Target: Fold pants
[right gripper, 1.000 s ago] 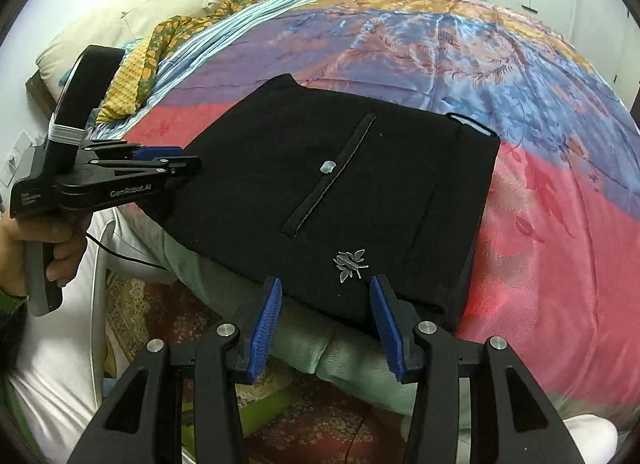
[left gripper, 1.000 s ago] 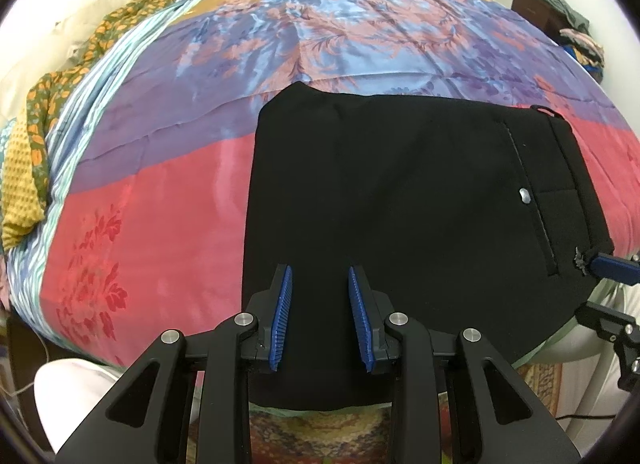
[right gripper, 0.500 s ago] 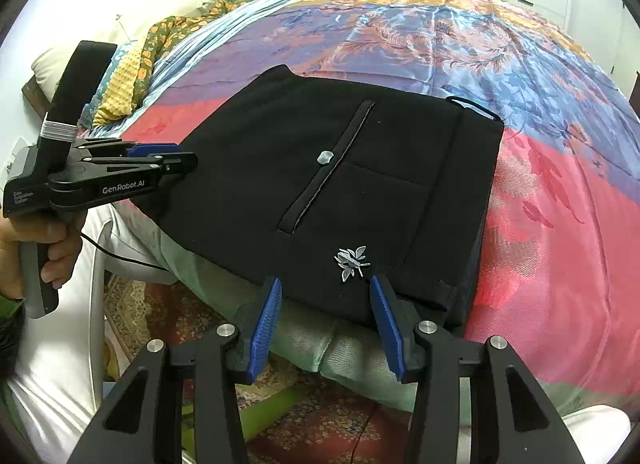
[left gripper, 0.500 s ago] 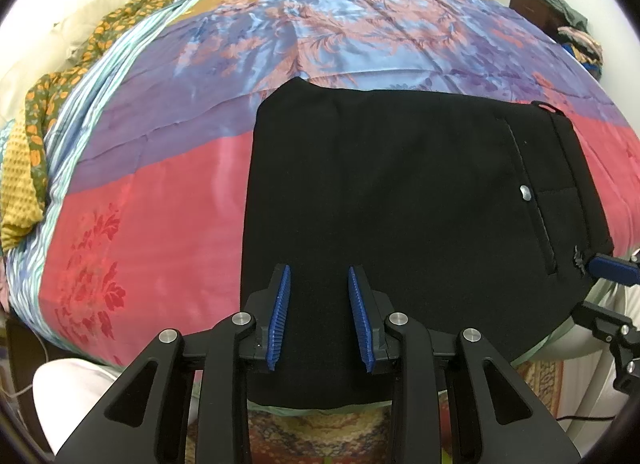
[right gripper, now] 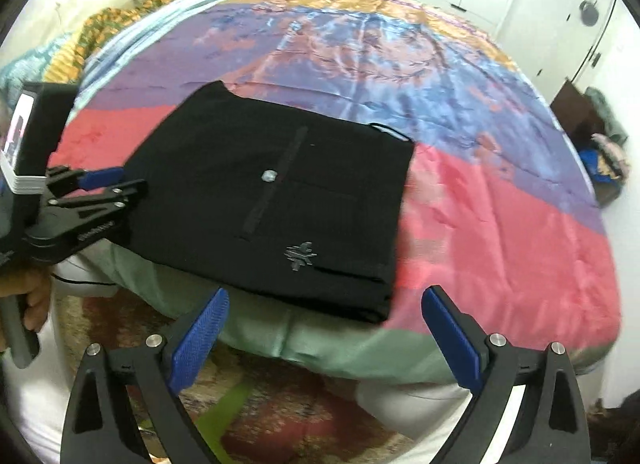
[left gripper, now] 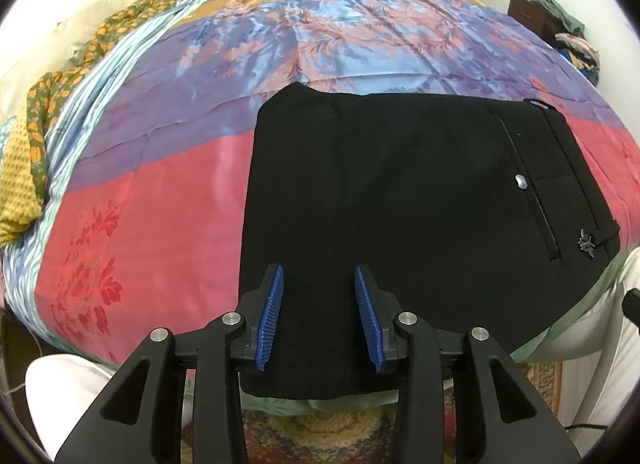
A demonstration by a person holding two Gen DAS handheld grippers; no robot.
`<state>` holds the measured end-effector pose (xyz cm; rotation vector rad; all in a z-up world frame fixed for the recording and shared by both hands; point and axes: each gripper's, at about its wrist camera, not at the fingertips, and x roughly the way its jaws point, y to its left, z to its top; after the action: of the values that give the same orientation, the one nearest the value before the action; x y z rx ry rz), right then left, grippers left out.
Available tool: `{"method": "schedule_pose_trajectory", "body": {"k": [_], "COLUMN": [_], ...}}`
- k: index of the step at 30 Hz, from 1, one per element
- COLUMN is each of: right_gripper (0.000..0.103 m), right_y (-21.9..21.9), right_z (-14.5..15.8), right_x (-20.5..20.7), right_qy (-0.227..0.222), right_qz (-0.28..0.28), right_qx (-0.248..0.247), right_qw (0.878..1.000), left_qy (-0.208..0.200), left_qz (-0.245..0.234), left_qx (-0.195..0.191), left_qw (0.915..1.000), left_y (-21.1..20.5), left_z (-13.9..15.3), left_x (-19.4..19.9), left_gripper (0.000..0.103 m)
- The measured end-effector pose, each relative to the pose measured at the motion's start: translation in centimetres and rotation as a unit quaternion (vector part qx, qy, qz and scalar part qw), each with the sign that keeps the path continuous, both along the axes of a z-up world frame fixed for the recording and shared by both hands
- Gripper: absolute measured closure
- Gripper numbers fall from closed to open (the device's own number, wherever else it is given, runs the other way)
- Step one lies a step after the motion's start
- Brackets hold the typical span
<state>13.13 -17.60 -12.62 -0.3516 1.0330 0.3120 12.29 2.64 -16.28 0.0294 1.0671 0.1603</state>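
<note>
The black pants [left gripper: 400, 199] lie folded into a flat rectangle at the near edge of the bed, also in the right wrist view [right gripper: 272, 191]. A back pocket with a silver button [left gripper: 521, 181] and a small metal emblem [right gripper: 300, 254] face up. My left gripper [left gripper: 318, 276] hovers over the pants' near left corner, jaws partly open, holding nothing. It also shows in the right wrist view [right gripper: 102, 179]. My right gripper [right gripper: 324, 304] is wide open and empty, just off the pants' near edge by the waistband.
The bed has a shiny bedspread [left gripper: 160, 215] in red, purple, blue and orange bands. Patterned pillows and cloth [left gripper: 36, 143] lie at its left end. A patterned rug [right gripper: 256, 404] covers the floor below. A dark cabinet with clothes [right gripper: 592, 135] stands at the right.
My right gripper has opened wide and drawn back and to the right off the pants' edge. My left gripper has barely moved. The pants lie still.
</note>
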Motion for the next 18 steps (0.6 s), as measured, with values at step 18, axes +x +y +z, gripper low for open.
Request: {"method": "schedule_pose_trajectory", "body": {"k": [18], "right_gripper": [0.007], "right_y": [-0.58], "right_z": [0.37], "right_x": [0.56], "right_qy": [-0.018], "right_qz": [-0.024], "right_qx": [-0.051], "right_qw": [0.998], "left_qy": [0.001], "left_qz": [-0.001], "left_qx": [0.003], "left_qw": [1.0000], "left_y": [0.07], "left_z": [-0.15], "left_x": [-0.12], "left_gripper": [0.062]}}
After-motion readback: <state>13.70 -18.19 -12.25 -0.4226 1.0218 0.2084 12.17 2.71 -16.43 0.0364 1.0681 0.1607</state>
